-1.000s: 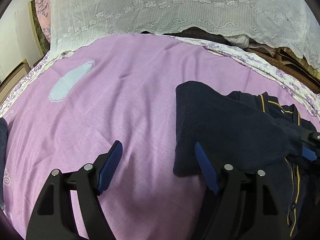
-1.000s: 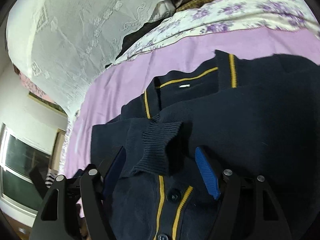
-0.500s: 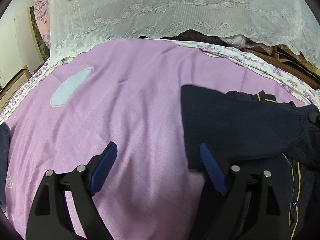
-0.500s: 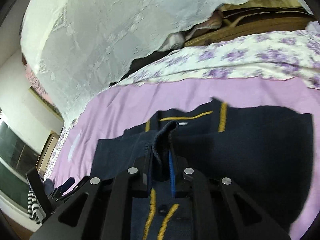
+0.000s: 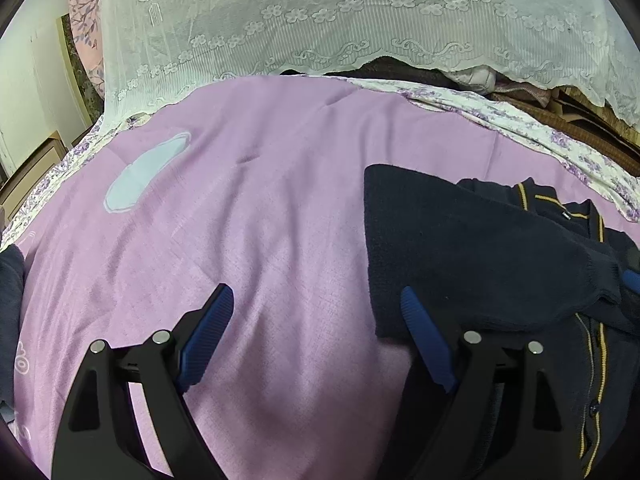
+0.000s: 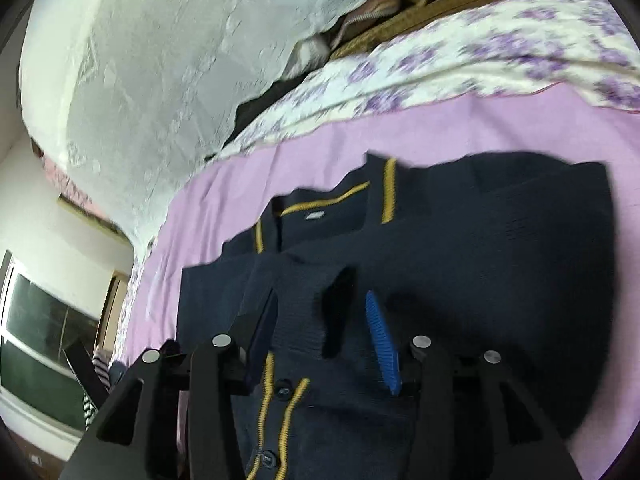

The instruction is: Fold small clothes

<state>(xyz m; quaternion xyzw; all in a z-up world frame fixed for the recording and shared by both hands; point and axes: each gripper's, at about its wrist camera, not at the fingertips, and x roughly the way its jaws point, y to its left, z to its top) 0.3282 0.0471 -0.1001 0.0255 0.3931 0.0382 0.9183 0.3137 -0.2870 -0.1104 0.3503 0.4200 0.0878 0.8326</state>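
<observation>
A navy knit cardigan (image 6: 480, 264) with yellow trim and buttons lies on a pink bedspread (image 5: 248, 208). In the left wrist view the cardigan (image 5: 460, 248) lies at the right, one sleeve folded across its front. My left gripper (image 5: 316, 320) is open and empty over the pink spread, just left of the cardigan's edge. My right gripper (image 6: 324, 320) is open above the front of the cardigan, with the ribbed sleeve cuff (image 6: 304, 300) lying loose between its fingers.
A white lace cover (image 5: 360, 20) hangs over a pile at the back of the bed. A floral sheet (image 6: 460, 68) borders the pink spread. A pale blue patch (image 5: 144, 176) shows at the far left. Another dark garment (image 5: 10, 300) lies at the left edge.
My right gripper was shut on the sleeve cuff half a second ago. It has opened and the cuff now lies on the cardigan's front. My left gripper has barely moved.
</observation>
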